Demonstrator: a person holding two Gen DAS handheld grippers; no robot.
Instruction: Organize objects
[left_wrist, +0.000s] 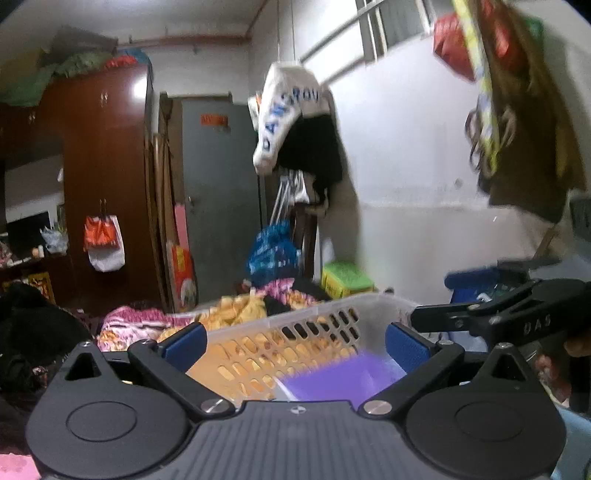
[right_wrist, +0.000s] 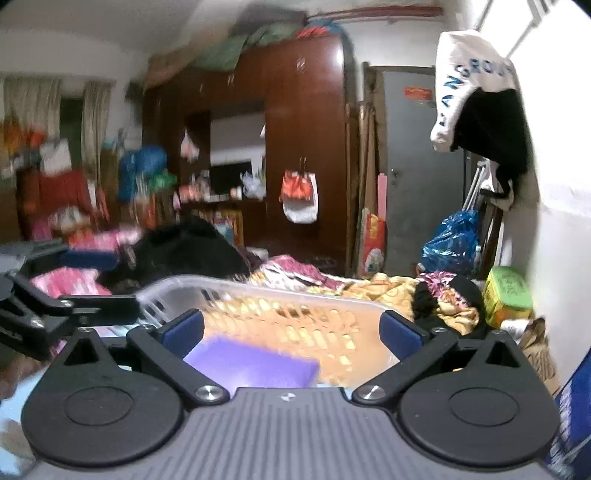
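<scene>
**Left wrist view: both claws wide over the basket, nothing gripped**

Left wrist view first. I'm holding my left gripper (left_wrist: 295, 341) with its blue pads (left_wrist: 184, 345) spread wide, nothing between them. It's looking down into the white slotted basket (left_wrist: 332, 314), which is sitting just ahead of the fingers. A purple flat item (left_wrist: 340, 380) is lying on the basket floor, low between my fingers; too blurred to say whether it's a folder, box or cloth. My read: the wide stance is either clearance for reaching that item or a pose just above the rim.

My right gripper (right_wrist: 291, 332) is also gaping wide and empty. From its side the same purple item (right_wrist: 255, 362) is lying nearer its left pad, with the basket rim (right_wrist: 258, 288) arching beyond. Each claw is showing in the other's camera: the right one is poking in from the right edge (left_wrist: 480, 314), at the basket's corner, and I can't tell if it's touching; the left is coming in from the left (right_wrist: 74, 306).

Both views are motion-smeared, so I'm treating fine contact as unknown.

Further out: the basket is resting on a bed covered with yellow and pink floral bedding (right_wrist: 369, 288) and dark clothes (right_wrist: 192, 251). A green box (right_wrist: 506, 291) is sitting by the wall, with a blue plastic bag (right_wrist: 450, 240) behind it. Farthest back, a brown wardrobe (right_wrist: 303, 147) and a grey door (right_wrist: 417, 166) are standing, and a white bag with blue lettering (right_wrist: 465, 85) is hanging overhead.

Judgement: the basket is acting as the collection bin, and sorting is only partly done.
</scene>
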